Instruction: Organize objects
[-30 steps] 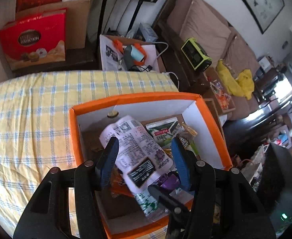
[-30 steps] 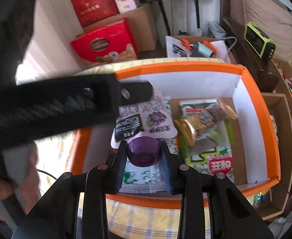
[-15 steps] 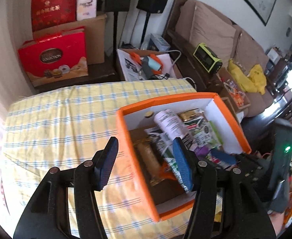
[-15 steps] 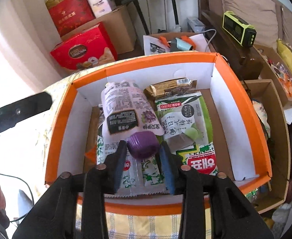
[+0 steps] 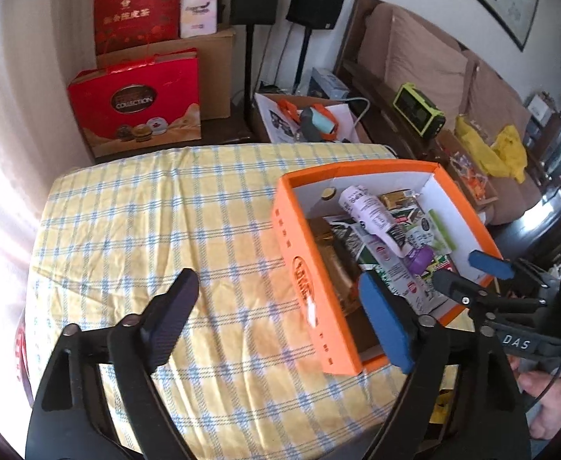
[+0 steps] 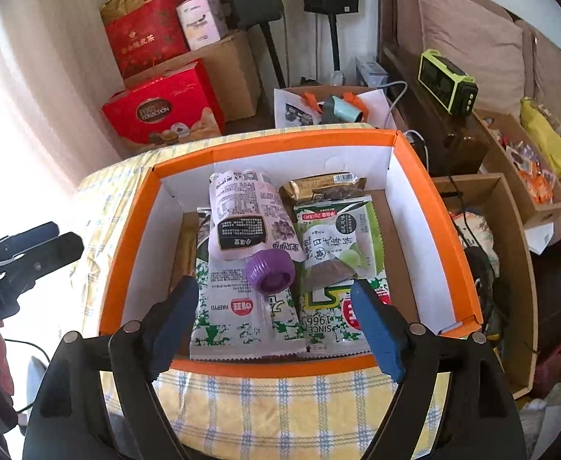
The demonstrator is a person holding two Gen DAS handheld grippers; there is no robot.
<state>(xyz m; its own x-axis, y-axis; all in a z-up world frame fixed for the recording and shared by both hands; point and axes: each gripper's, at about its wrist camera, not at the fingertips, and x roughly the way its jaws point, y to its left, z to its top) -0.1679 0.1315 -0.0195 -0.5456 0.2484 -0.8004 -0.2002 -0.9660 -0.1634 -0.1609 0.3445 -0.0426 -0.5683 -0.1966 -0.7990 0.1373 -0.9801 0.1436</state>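
Observation:
An orange box (image 6: 280, 142) with white inner walls stands on the table and holds several snack packets. On top of them lies a white-and-lilac pouch (image 6: 250, 214) with a purple cap (image 6: 271, 270). My right gripper (image 6: 274, 293) hovers at the box's near edge. Its jaws are opening wide, with the cap just beyond the fingertips and untouched. My left gripper (image 5: 276, 291) is outside the box (image 5: 299, 268), above the tablecloth at its left wall. Its jaws are opening too, with nothing held. The right gripper (image 5: 468, 274) also shows over the box's right side.
A yellow checked tablecloth (image 5: 146, 230) covers the table left of the box. Red gift boxes (image 5: 138, 107) and cartons stand behind. An open cardboard crate (image 6: 510, 249) sits beside the table on the right, with a sofa (image 5: 414, 50) beyond. A person's hand (image 5: 548, 402) shows low right.
My left gripper drew back out of the box to the left, leaving the pouch, and spread wide. My right gripper let go of the purple cap, and the pouch now lies in the box.

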